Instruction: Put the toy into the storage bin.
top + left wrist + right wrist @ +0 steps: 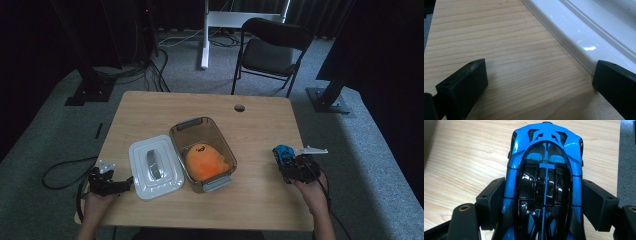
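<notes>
- In the high view we see the right gripper (286, 159) at about 4 o'clock on the counter (150, 107), clamped on a blue toy car (283, 151) whose nose points toward 12 o'clock.
- The left gripper (126, 183) sits at about 8 o'clock, near the counter's edge, with its tips just beside a white lid (170, 177).
- The white lid lies flat, its grey handle (154, 164) on top, and it touches the long side of a clear container (212, 129) at the counter's centre.
- Inside the clear container we see an orange plush toy (205, 161) at the 5 o'clock end.
- A black folding chair (272, 47) stands on the floor past the counter at 1 o'clock.
- In the left gripper view we see the left gripper (539, 82) with its jaws standing apart over bare wood of the counter (506, 42), nothing between them.
- The white lid (579, 32) runs from 12 o'clock down to 3 o'clock there, and its rim meets the right-hand jaw.
- In the right gripper view the blue toy car (545, 177) fills the centre, seen from above, its glossy black cabin between the jaws.
- The right gripper (544, 202) presses on both flanks of the car; the counter (469, 157) shows beneath and grey carpet (627, 157) at 3 o'clock.
</notes>
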Action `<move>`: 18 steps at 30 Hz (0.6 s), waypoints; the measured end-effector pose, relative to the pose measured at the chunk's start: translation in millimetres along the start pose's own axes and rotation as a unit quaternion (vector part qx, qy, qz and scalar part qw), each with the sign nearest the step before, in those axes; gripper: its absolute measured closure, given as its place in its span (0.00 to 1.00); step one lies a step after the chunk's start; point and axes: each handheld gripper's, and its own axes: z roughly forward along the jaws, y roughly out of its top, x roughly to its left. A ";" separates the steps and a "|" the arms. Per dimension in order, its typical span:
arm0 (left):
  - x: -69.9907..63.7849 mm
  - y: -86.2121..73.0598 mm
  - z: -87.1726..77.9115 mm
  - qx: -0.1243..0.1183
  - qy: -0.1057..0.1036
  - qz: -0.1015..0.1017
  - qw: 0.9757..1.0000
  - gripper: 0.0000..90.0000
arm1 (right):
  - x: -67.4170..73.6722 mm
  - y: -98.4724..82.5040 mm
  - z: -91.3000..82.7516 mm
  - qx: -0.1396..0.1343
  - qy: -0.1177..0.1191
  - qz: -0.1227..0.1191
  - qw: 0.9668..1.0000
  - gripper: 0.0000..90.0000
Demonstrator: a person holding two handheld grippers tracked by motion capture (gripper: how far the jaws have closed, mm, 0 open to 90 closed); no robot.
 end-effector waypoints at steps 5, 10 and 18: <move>0.1 0.0 0.0 0.000 0.000 0.001 1.000 0.00 | 4.1 7.8 -4.6 -0.005 0.005 -0.008 1.000 0.28; 0.0 0.0 0.0 0.000 0.000 0.000 1.000 0.00 | 8.6 16.2 -9.5 -0.013 0.006 -0.015 1.000 0.28; 0.0 0.0 0.0 0.000 0.000 0.000 1.000 0.00 | 18.1 30.4 -15.7 -0.023 0.012 -0.027 0.999 0.28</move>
